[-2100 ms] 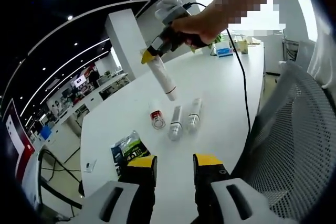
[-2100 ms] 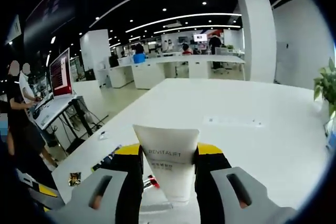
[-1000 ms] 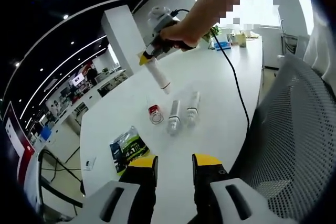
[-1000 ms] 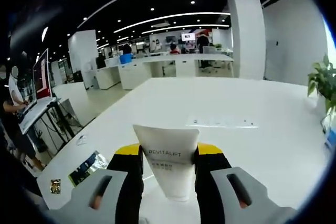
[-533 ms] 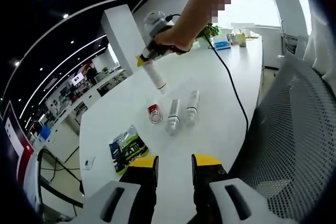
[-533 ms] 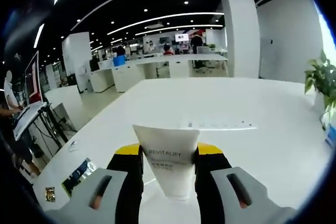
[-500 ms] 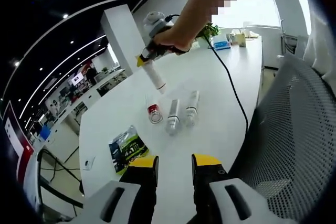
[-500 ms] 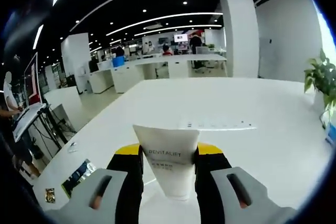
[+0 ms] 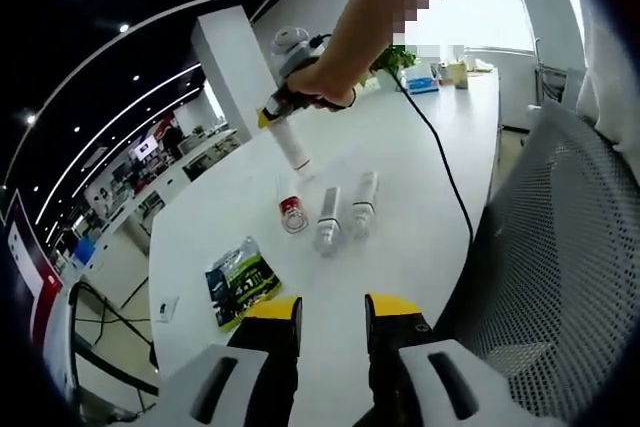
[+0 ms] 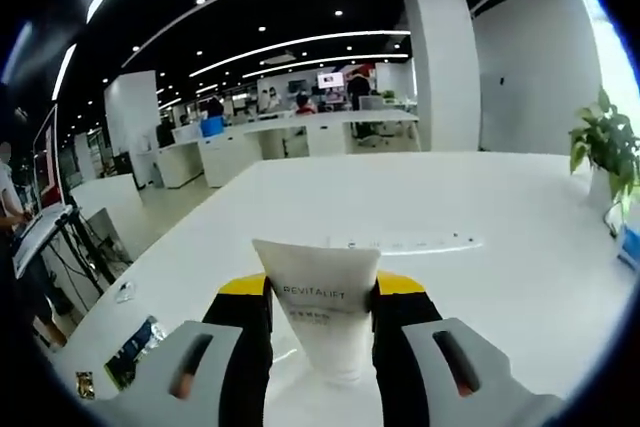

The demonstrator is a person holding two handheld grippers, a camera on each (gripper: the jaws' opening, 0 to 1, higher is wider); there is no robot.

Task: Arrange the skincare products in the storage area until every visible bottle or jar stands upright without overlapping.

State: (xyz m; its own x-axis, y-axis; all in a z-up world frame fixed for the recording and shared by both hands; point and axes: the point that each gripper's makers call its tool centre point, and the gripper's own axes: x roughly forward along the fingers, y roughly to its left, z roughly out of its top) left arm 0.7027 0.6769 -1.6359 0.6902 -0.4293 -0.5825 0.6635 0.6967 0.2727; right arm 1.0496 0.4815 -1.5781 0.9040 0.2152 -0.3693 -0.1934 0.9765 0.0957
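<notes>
In the left gripper view, your landmark is the red-capped jar (image 9: pixel 292 213) lying on the white table (image 9: pixel 420 177). Just right of it two clear bottles (image 9: pixel 327 219) and (image 9: pixel 363 204) lie on their sides, side by side, close but not overlapping. Nearer you than the jar, toward the table's left edge, a green-and-black packet (image 9: pixel 240 282) lies flat. The table runs bare well beyond the jar to a plant (image 9: pixel 397 57) and small items at its far end. Right of the bottles the table edge comes soon, with a white mesh chair (image 9: pixel 555 267) pressed close against it, so the open room lies beyond and left of the jar. Your left gripper (image 9: pixel 331 322) sits low over the table's near part, well short of the jar, its yellow-tipped jaws apart with nothing between them. Your right hand (image 9: pixel 322 84) holds the right gripper (image 9: pixel 272 114) above and just beyond the jar, tilted down, carrying a white tube (image 9: pixel 291 145) cap-down; the cap hangs just above the jar. A black cable (image 9: pixel 440 162) trails from it across the table, right of the bottles.

In the right gripper view, the right gripper (image 10: pixel 320 322) is clamped on the white tube (image 10: pixel 318 307), labelled REVITALIFT, by its flat crimped end. Beyond it the table (image 10: pixel 470 207) spreads wide and bare toward a plant (image 10: pixel 603 152) at the right edge.
</notes>
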